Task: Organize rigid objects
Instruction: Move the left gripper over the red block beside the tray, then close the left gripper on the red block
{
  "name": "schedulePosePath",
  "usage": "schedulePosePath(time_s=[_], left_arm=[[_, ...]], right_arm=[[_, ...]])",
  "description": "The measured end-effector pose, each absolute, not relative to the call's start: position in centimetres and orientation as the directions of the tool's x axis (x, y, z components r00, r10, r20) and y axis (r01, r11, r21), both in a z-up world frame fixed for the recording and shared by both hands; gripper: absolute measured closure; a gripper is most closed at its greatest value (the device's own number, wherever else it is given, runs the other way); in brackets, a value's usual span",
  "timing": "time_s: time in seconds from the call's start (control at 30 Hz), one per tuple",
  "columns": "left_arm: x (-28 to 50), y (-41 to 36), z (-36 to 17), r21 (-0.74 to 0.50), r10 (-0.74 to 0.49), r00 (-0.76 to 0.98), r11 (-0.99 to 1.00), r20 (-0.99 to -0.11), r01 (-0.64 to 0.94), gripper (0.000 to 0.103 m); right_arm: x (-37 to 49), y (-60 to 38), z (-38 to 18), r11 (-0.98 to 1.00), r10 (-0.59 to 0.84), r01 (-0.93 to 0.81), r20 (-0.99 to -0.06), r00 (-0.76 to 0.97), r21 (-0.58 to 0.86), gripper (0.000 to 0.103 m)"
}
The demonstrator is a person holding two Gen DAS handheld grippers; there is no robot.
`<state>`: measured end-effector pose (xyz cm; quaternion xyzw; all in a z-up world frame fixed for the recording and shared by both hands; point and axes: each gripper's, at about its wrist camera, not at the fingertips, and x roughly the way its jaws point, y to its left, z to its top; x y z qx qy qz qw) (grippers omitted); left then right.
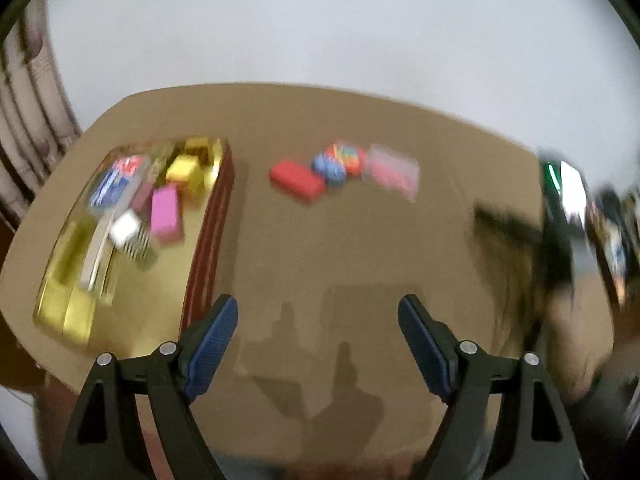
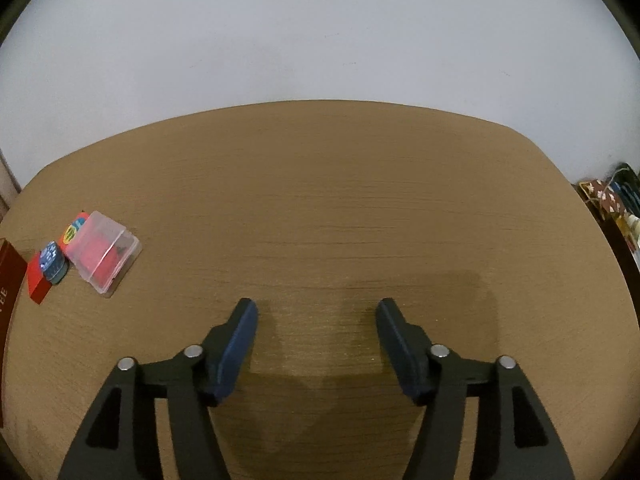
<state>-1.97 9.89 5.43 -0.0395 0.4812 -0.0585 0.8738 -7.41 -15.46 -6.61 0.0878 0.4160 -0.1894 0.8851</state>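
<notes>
Fingers of the left gripper point(image 1: 318, 312) stand wide apart, holding nothing and touching nothing, above the near part of the desk point(image 1: 360, 240). Right gripper point(image 2: 316, 316) the same: fingers spread, nothing between them, bare desk below.

Left wrist view is smeared with motion blur. At its right edge a dark shape with green and white patches point(image 1: 568, 216) cannot be made out. Right wrist view is sharp.

Box point(image 1: 132, 236) sits at the desk's left edge: gold inside, dark red wall on the side facing the desk's middle; the right wrist view shows only a cut-off sliver of that wall. In it: a pink block point(image 1: 166, 214), a yellow block point(image 1: 184, 170), a white piece point(image 1: 126, 226), a blue and red item point(image 1: 116, 180); other contents too blurred to name.

Loose group on the desk, right of the box and toward the far edge, huddled close together: red block point(image 1: 296, 181), blue round tin point(image 1: 330, 166), multicoloured piece point(image 1: 348, 156), and a clear case point(image 2: 103, 256) with something red inside. The tin lies against the red block; the case partly hides the multicoloured piece in the right wrist view.
</notes>
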Motion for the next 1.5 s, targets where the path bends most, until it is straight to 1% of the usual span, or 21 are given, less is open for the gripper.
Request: schedulePosePath(time_s=[0.03, 0.1, 0.2, 0.27, 0.3, 0.43, 0.53, 0.63, 0.7, 0.77, 0.93, 1.03, 1.1, 1.17, 1.23, 1.27, 1.3, 1.5], left_arm=[[0.6, 9.8, 5.7, -0.141, -0.123, 0.523, 0.990, -0.844, 0.005, 0.024], [4.3, 9.9, 5.7, -0.186, -0.123, 0.515, 0.980, -0.849, -0.073, 0.024], [8.5, 10.6, 4.9, -0.222, -0.097, 0.485, 0.953, -0.869, -0.207, 0.024], [11.1, 11.2, 3.7, -0.265, -0.114, 0.441, 0.918, -0.890, -0.296, 0.029], [11.8, 11.3, 3.2, -0.280, -0.126, 0.433, 0.907, -0.893, -0.314, 0.030], [14.3, 11.8, 0.9, -0.274, -0.114, 0.370, 0.867, -0.922, -0.417, 0.036], [15.2, 11.7, -0.6, -0.265, -0.109, 0.338, 0.846, -0.935, -0.462, 0.037], [15.4, 11.5, -1.3, -0.259, -0.096, 0.336, 0.835, -0.937, -0.485, 0.037], [15.6, 11.6, -1.8, -0.239, -0.073, 0.325, 0.829, -0.943, -0.506, 0.041], [15.4, 12.3, -2.0, -0.264, -0.077, 0.344, 0.799, -0.936, -0.541, 0.042], [15.2, 14.5, -2.5, -0.299, -0.071, 0.363, 0.719, -0.929, -0.627, 0.042], [15.6, 14.2, -2.4, -0.277, -0.056, 0.353, 0.736, -0.934, -0.617, 0.042], [15.8, 13.8, -2.4, -0.252, -0.038, 0.339, 0.748, -0.940, -0.614, 0.044], [15.7, 13.7, -2.4, -0.233, -0.013, 0.335, 0.744, -0.942, -0.626, 0.054], [15.3, 13.6, -2.3, -0.214, 0.011, 0.331, 0.743, -0.943, -0.634, 0.059], [15.3, 13.5, -2.3, -0.214, 0.012, 0.332, 0.742, -0.943, -0.635, 0.067], [15.0, 13.2, -2.3, -0.209, 0.015, 0.327, 0.741, -0.945, -0.638, 0.069], [12.3, 12.9, -2.0, -0.212, -0.008, 0.322, 0.768, -0.947, -0.604, 0.070]], right_arm=[[-7.5, -15.8, -6.6, 0.916, -0.246, 0.401, -0.769, 0.590, 0.014, 0.032], [-7.7, -16.8, -6.5, 0.918, -0.217, 0.393, -0.764, 0.608, 0.051, 0.031], [-8.7, -18.3, -6.3, 0.913, -0.160, 0.383, -0.744, 0.648, 0.137, 0.031], [-9.1, -19.2, -6.3, 0.909, -0.127, 0.373, -0.730, 0.671, 0.185, 0.031], [-9.4, -18.9, -6.2, 0.909, -0.117, 0.367, -0.725, 0.679, 0.198, 0.031], [-10.4, -20.3, -5.9, 0.912, -0.079, 0.337, -0.706, 0.704, 0.235, 0.031], [-11.7, -21.5, -5.6, 0.909, -0.062, 0.326, -0.688, 0.723, 0.260, 0.031], [-14.1, -22.3, -5.3, 0.906, -0.051, 0.318, -0.675, 0.736, 0.278, 0.031], [-14.4, -23.6, -5.2, 0.906, -0.043, 0.312, -0.671, 0.740, 0.287, 0.031], [-14.7, -24.2, -4.2, 0.904, -0.038, 0.311, -0.670, 0.741, 0.292, 0.031], [-14.5, -24.4, -3.7, 0.904, -0.032, 0.306, -0.668, 0.743, 0.298, 0.031], [-14.3, -24.2, -3.6, 0.904, -0.031, 0.306, -0.668, 0.743, 0.299, 0.031], [-14.4, -24.3, -3.6, 0.903, -0.030, 0.307, -0.670, 0.742, 0.300, 0.031], [-14.4, -24.2, -3.6, 0.902, -0.030, 0.309, -0.671, 0.740, 0.301, 0.031], [-14.4, -24.4, -3.6, 0.900, -0.030, 0.313, -0.673, 0.739, 0.303, 0.031], [-14.4, -24.4, -3.7, 0.900, -0.030, 0.314, -0.673, 0.739, 0.304, 0.031], [-14.4, -24.4, -3.7, 0.899, -0.029, 0.314, -0.674, 0.738, 0.305, 0.031], [-14.1, -24.4, -3.5, 0.897, -0.028, 0.318, -0.678, 0.734, 0.307, 0.031]])
